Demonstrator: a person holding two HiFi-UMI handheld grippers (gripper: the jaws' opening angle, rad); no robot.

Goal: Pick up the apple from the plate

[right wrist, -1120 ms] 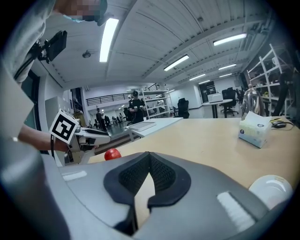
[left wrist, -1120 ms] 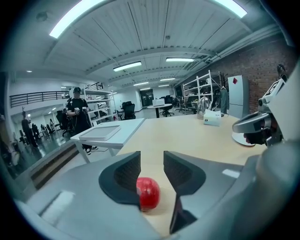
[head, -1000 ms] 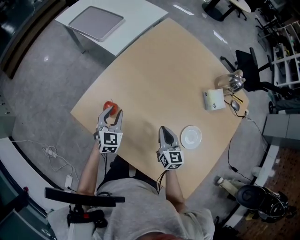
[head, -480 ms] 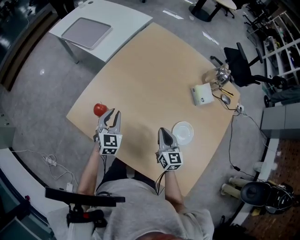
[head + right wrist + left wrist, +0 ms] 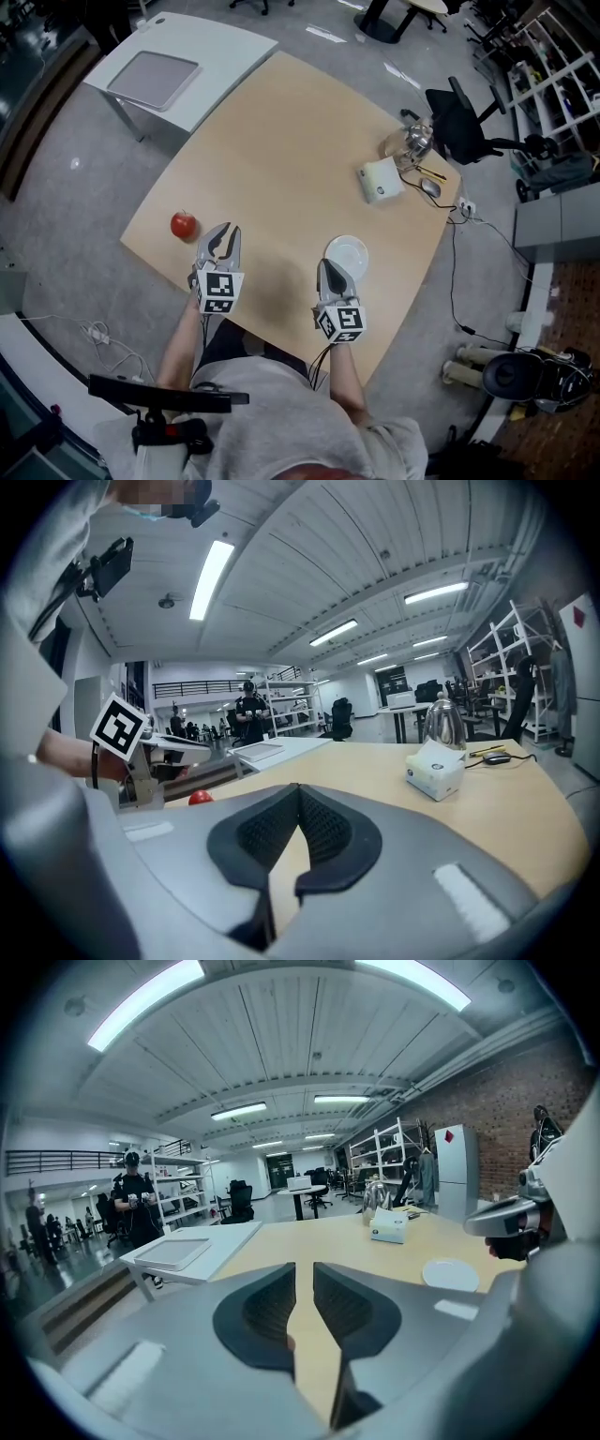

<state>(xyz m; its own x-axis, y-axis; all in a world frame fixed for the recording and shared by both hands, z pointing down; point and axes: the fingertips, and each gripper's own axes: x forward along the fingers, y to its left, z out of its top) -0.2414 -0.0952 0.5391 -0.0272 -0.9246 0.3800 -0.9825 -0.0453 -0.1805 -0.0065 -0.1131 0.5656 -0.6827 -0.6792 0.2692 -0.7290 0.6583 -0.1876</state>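
Note:
The red apple [image 5: 184, 225] lies on the bare tan table [image 5: 281, 141] near its left edge, away from the white plate [image 5: 347, 255]. My left gripper [image 5: 223, 234] hovers just right of the apple. Its jaws have just been closing and now stand a narrow gap apart with nothing between them [image 5: 305, 1283]. My right gripper [image 5: 328, 269] is shut and empty, its tips beside the plate's near-left rim. In the right gripper view the jaws [image 5: 298, 794] meet at the tips, and the apple [image 5: 199, 799] shows far left. The plate [image 5: 450, 1274] is empty.
A white tissue box [image 5: 380, 180] and a glass kettle [image 5: 415, 141] stand at the table's far right corner, with a mouse [image 5: 430, 187] and cables beside them. A white side table with a grey tray [image 5: 155, 75] stands beyond the left edge. A black office chair [image 5: 459, 122] is behind the corner.
The apple was between the left jaws a second ago; it now rests on the table to their left. Both grippers have drawn back towards the person, and the left jaws have narrowed.

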